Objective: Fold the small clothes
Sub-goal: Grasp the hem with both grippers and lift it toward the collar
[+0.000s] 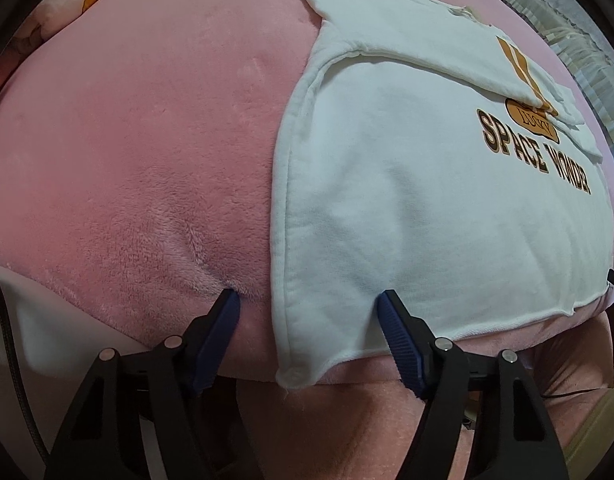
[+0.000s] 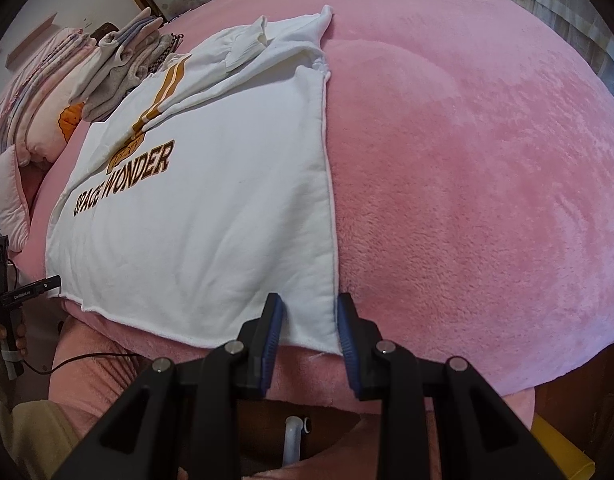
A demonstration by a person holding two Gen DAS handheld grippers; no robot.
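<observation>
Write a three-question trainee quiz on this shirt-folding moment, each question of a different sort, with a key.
1. True or false: the sleeves of the white shirt are folded in over its chest.
2. Which corner of the shirt's hem does the right gripper straddle? A. the one beside open pink blanket B. the one nearer the folded clothes C. neither, it hovers over the print
3. Fill in: the left gripper has one fingertip on the blanket and the other on the ____.

Key: 1 true; 2 A; 3 shirt
</observation>
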